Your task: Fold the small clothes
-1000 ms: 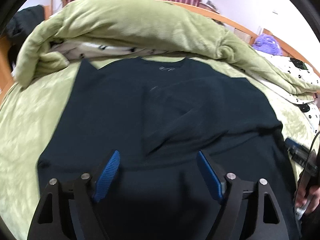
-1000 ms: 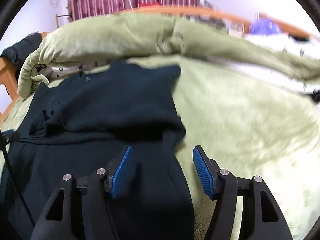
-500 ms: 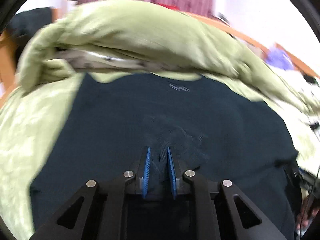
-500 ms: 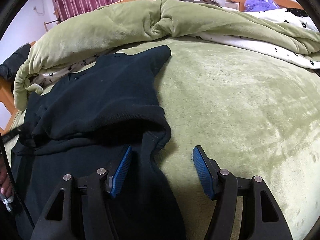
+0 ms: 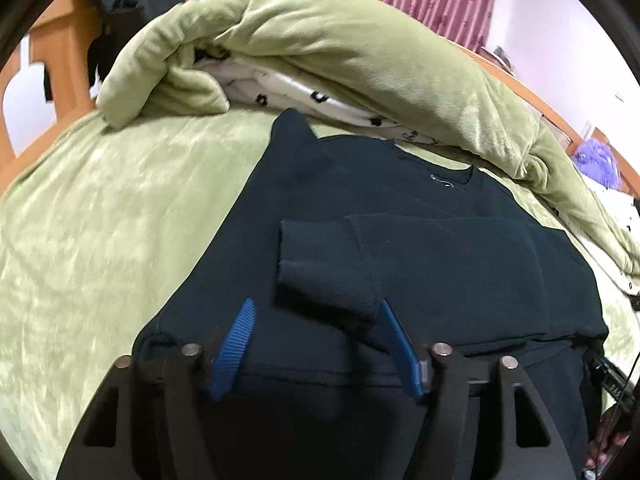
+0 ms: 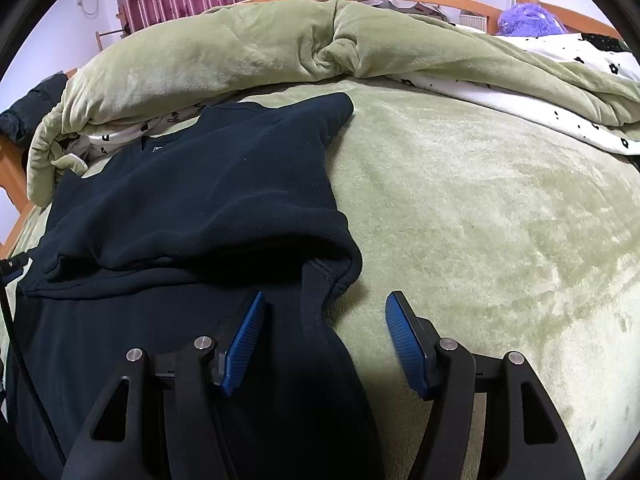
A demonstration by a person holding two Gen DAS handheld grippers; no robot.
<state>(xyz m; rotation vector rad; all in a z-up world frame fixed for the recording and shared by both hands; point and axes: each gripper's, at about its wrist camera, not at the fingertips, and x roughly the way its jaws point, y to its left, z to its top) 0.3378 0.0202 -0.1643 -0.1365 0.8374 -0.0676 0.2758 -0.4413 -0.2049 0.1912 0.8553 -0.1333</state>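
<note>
sweater (image 5: pixel 400 248) lies spread on green blanket (image 5: pixel 100 216), sleeve folded across.

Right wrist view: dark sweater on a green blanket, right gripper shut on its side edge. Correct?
Not quite. The right gripper is open, not shut: in the right wrist view its jaws stand apart over the dark sweater's side edge without pinching it. The sweater does lie on the green blanket.

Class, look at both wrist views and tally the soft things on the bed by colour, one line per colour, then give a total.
Dark navy: 1, the sweatshirt
Green: 1, the rolled blanket
White with black flowers: 1, the quilt
Purple: 1, the plush toy
Total: 4
</note>
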